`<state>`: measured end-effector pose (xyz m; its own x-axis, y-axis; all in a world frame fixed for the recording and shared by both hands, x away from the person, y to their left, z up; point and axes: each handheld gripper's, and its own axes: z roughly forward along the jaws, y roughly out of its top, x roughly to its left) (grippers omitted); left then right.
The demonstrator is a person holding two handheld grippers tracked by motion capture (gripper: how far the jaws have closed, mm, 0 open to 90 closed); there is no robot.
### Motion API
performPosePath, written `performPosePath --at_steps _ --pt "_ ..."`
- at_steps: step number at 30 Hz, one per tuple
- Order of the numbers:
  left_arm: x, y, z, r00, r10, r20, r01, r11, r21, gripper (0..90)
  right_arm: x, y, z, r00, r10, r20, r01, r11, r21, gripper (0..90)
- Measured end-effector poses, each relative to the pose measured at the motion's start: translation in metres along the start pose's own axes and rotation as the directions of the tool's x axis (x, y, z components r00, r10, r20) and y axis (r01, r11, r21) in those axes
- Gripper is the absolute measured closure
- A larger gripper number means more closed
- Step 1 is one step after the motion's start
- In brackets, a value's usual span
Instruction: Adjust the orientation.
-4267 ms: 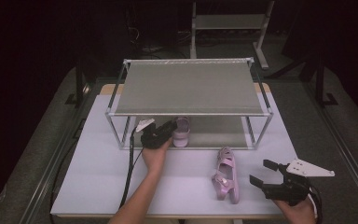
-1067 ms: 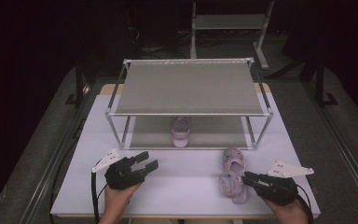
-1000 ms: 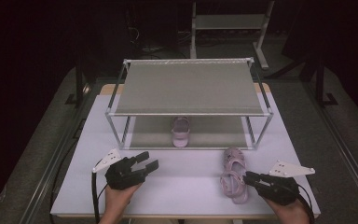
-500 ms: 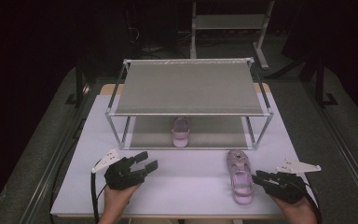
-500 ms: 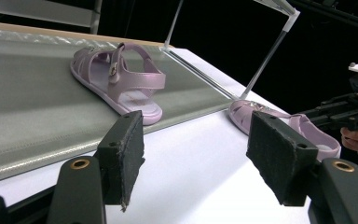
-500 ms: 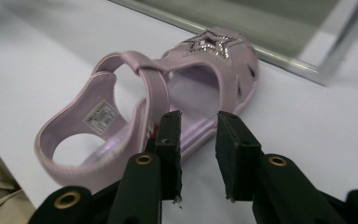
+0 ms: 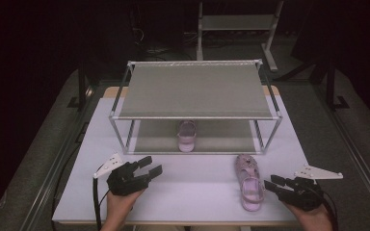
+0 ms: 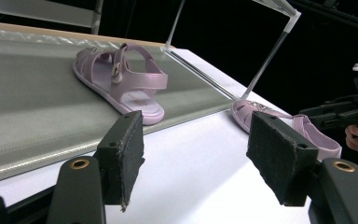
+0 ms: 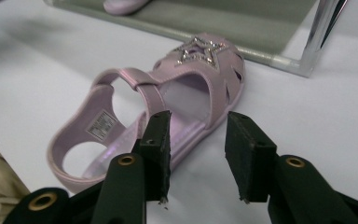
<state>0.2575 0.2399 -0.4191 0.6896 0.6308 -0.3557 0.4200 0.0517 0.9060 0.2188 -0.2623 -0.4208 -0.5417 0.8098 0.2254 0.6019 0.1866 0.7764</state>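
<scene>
One pink sandal (image 7: 187, 136) on the rack shelf (image 7: 221, 139), another sandal (image 7: 248, 181) on table (image 7: 192, 187).

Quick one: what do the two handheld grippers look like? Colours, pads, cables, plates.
Both are black. The left gripper has dark rough pads, brass-coloured rivets, a pale three-cornered plate and a black cable. The right gripper is built the same, with its own pale plate.

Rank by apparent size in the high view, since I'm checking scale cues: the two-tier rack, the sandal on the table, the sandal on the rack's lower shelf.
1. Two-tier rack, by far.
2. Sandal on the table.
3. Sandal on the lower shelf; it looks smaller, but it sits farther from the camera and partly under the top shelf, so the two may match.
</scene>
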Motion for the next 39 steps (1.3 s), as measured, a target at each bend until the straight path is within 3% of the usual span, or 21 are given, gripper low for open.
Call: performPosePath --at_steps 6,10,16,18,22,24,27,34,39 --pt "0.001 0.000 -0.001 1.0000 0.002 -0.004 -0.002 1.0000 -0.004 35.9 0.009 -0.001 -0.010 0.9984 0.054 -0.016 -0.056 0.995 -0.088 60.0" --pt "0.001 0.001 -0.001 1.0000 0.003 -0.005 -0.003 1.0000 -0.005 35.9 0.013 0.000 -0.010 0.9966 0.071 -0.043 -0.074 0.992 -0.098 60.0" --pt "0.002 0.001 -0.003 0.9999 0.003 -0.010 -0.004 1.0000 -0.008 35.7 0.022 0.000 -0.002 0.9958 0.066 -0.063 -0.070 0.995 -0.067 58.5" --pt "0.002 0.001 -0.003 0.9999 0.004 -0.012 -0.004 0.9999 -0.012 35.5 0.025 -0.001 0.004 0.9973 0.055 -0.048 -0.056 0.998 -0.032 58.4" --pt "0.002 0.001 -0.003 0.9999 0.002 -0.011 -0.002 0.9999 -0.011 35.5 0.026 -0.001 0.008 0.9977 0.059 -0.034 -0.059 0.998 -0.012 58.9" --pt "0.002 0.001 -0.003 0.9999 0.007 -0.011 -0.007 0.9999 -0.009 35.5 0.027 -0.003 0.012 0.9985 0.052 -0.015 -0.052 0.998 0.026 62.9" --pt "0.001 0.001 -0.003 0.9999 0.003 -0.010 -0.003 0.9999 -0.014 35.5 0.028 -0.003 0.014 0.9991 0.043 0.000 -0.043 0.999 0.034 64.9" --pt "0.002 0.002 -0.004 0.9999 0.003 -0.014 -0.003 0.9999 -0.014 35.5 0.026 -0.002 0.012 0.9959 0.089 0.015 -0.090 0.995 0.042 71.5" --pt "0.002 0.001 -0.003 0.9999 0.005 -0.012 -0.005 0.9999 -0.011 35.5 0.026 -0.002 0.011 0.9957 0.086 0.035 -0.087 0.995 0.041 74.7"
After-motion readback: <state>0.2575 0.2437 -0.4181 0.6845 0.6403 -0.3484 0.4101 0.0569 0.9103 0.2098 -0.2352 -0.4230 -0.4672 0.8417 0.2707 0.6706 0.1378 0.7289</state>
